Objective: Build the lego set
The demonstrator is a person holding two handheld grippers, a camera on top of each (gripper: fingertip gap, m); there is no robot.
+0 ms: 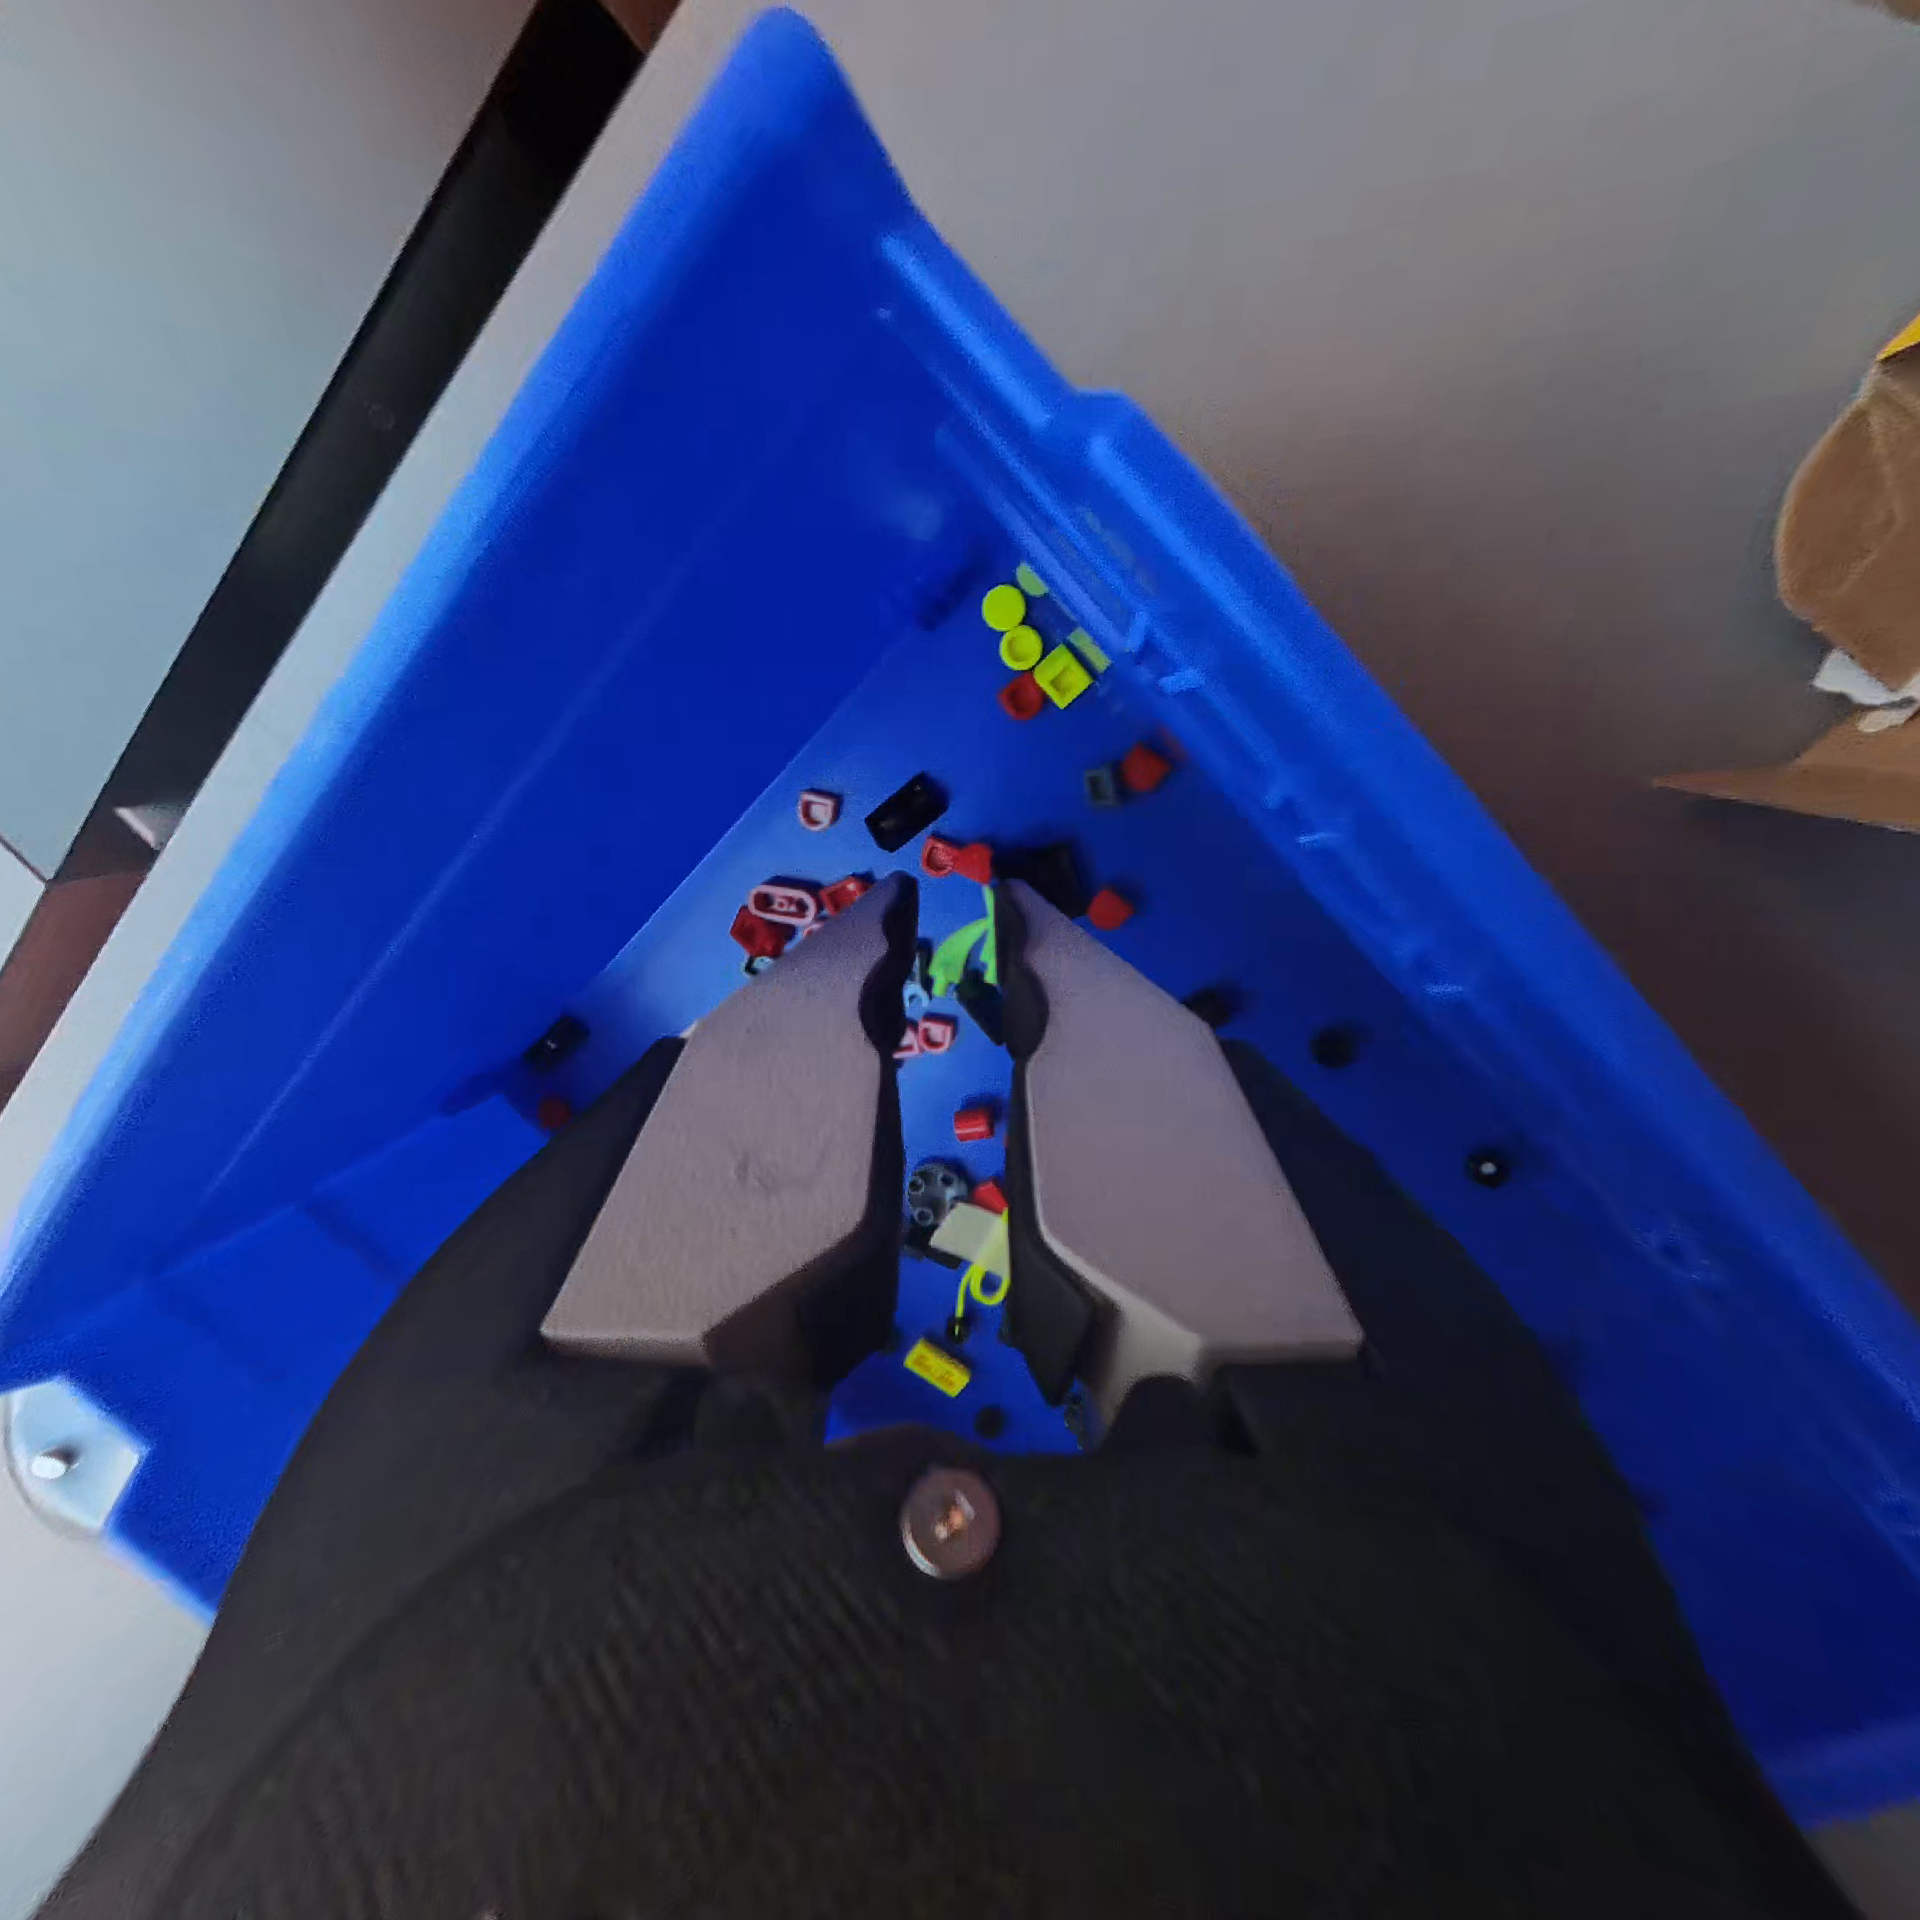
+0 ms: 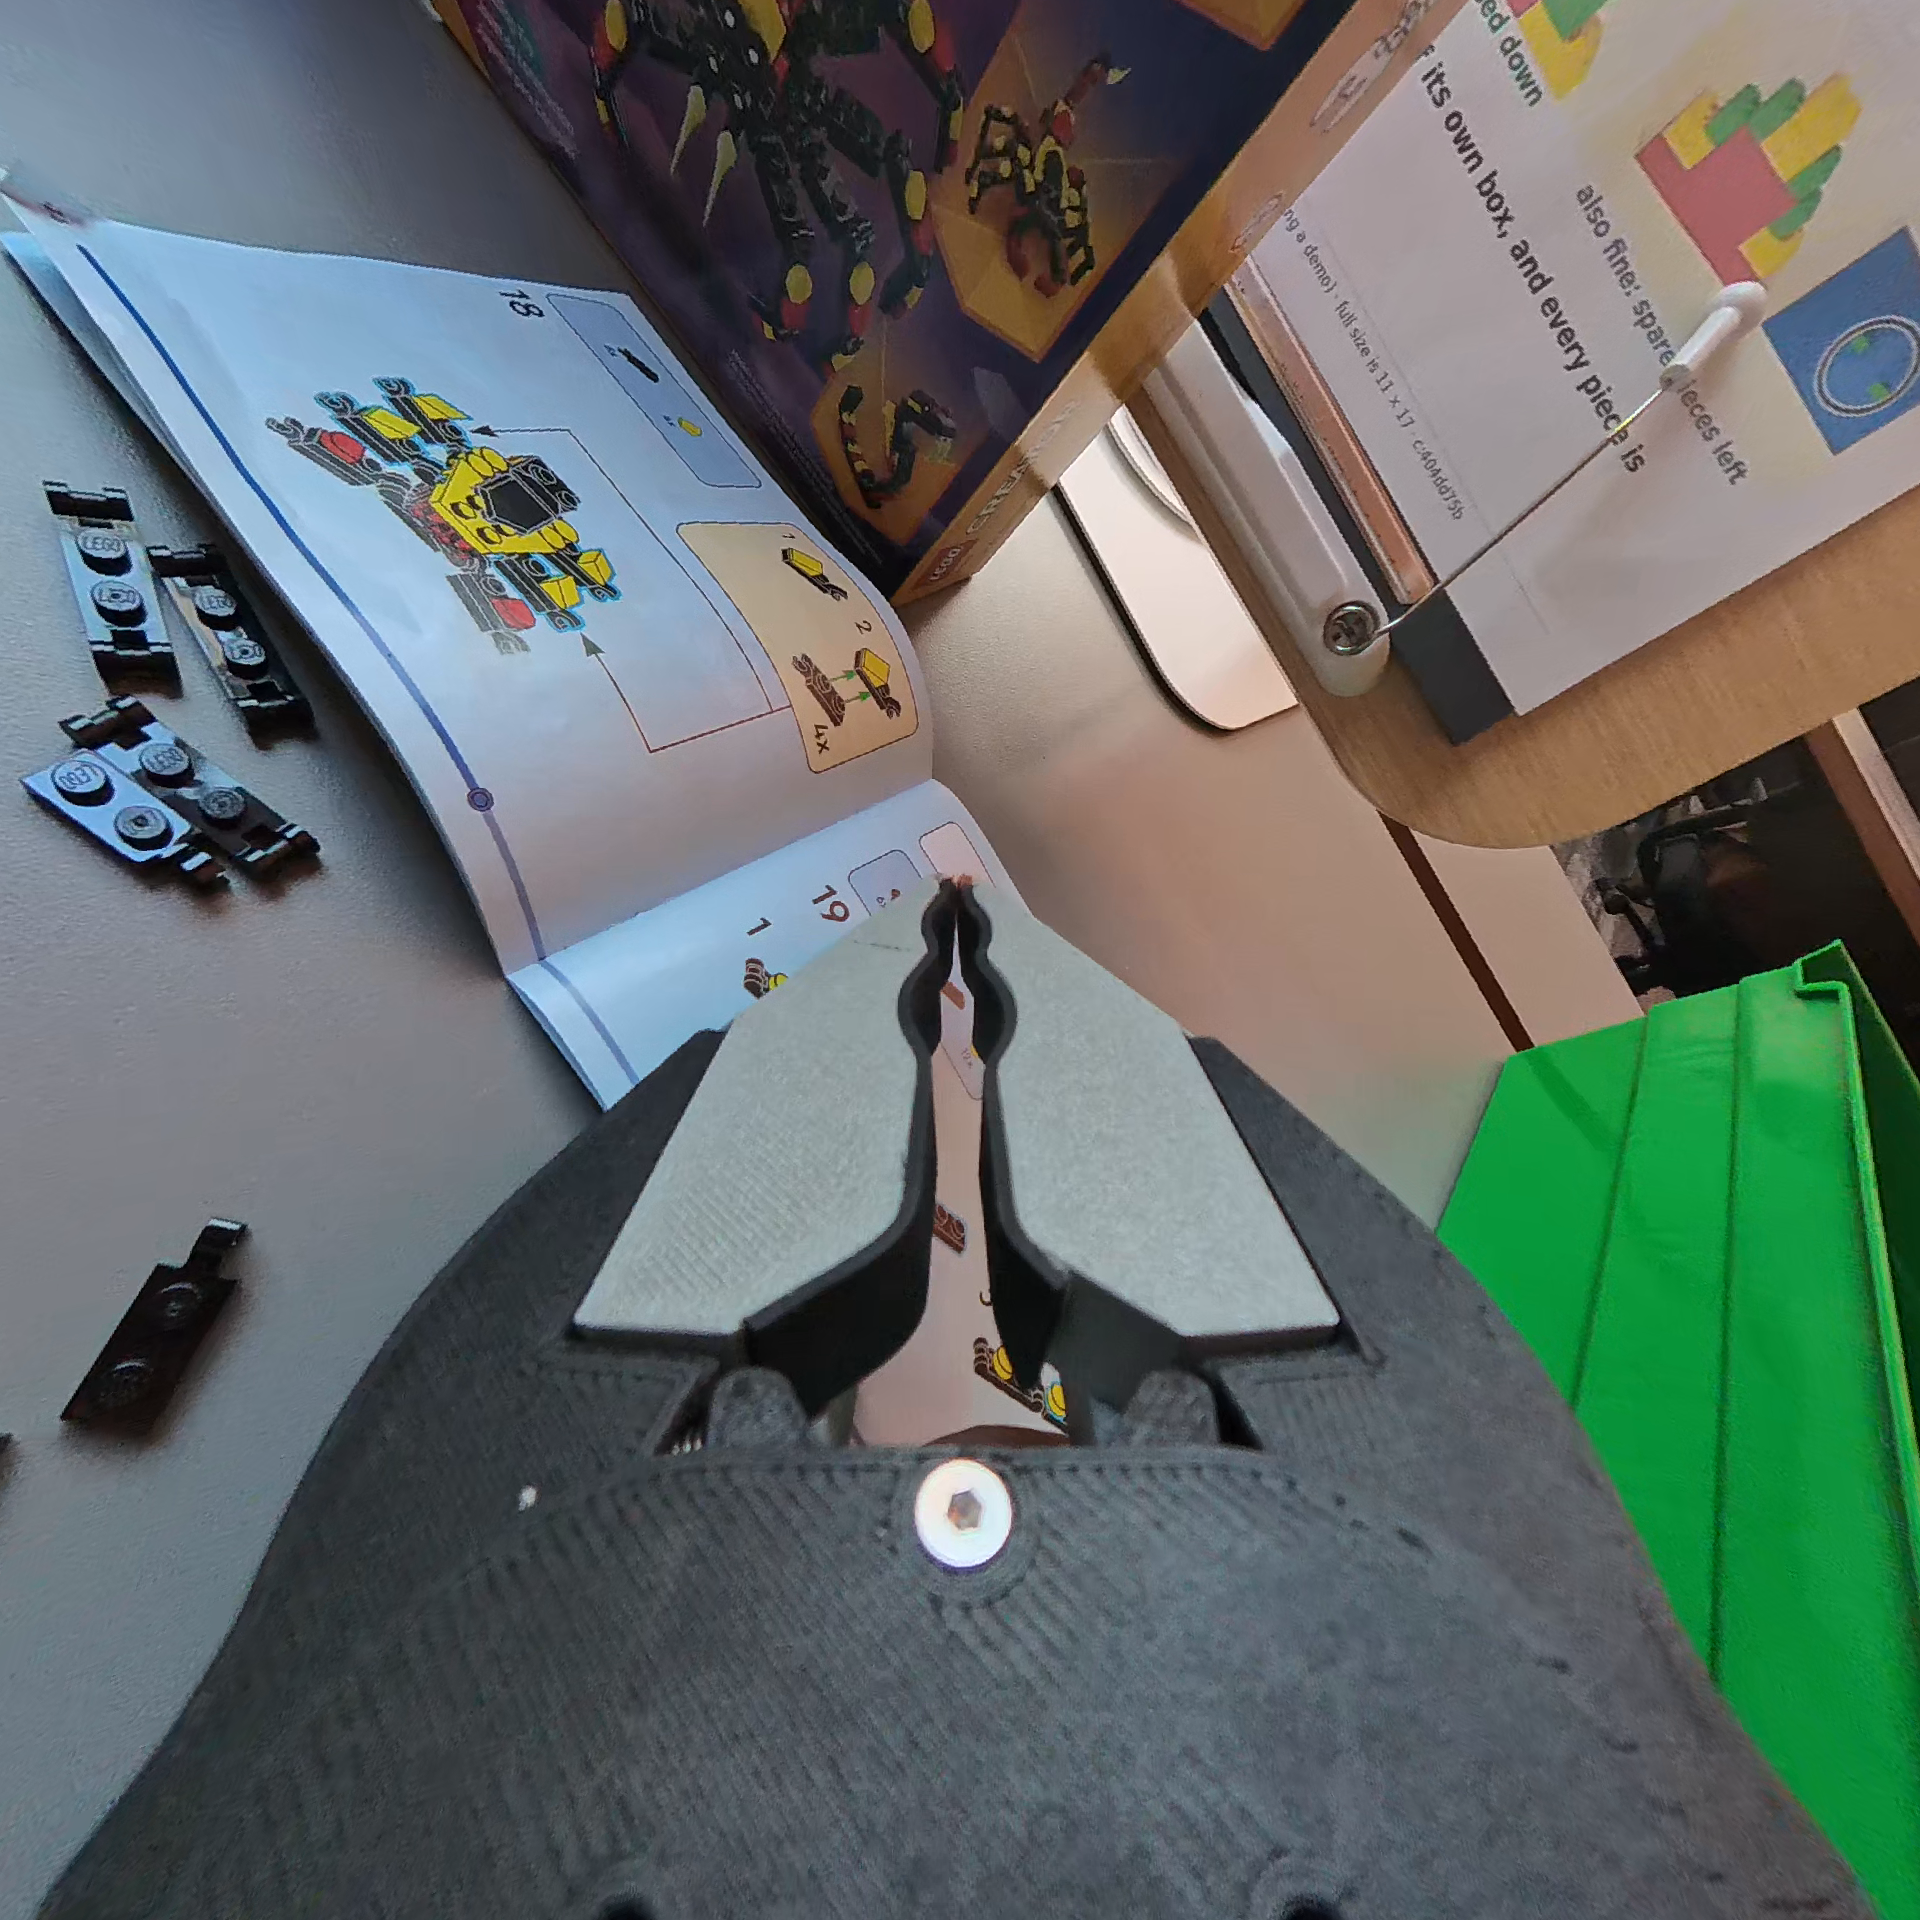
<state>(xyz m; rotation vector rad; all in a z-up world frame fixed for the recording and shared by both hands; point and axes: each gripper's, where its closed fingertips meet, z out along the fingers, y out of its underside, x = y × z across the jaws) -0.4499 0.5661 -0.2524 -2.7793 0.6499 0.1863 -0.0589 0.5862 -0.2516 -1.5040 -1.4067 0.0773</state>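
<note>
Hovering over blue bin [image 1: 623,727] pieces

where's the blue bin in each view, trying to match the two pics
Left wrist view: the blue bin fills the middle, loose bricks on its floor, the left tongs reaching into it.
Right wrist view: not in it; a green bin stands at lower right, the manual at left.
Shared landmark: only the grey table.
</note>
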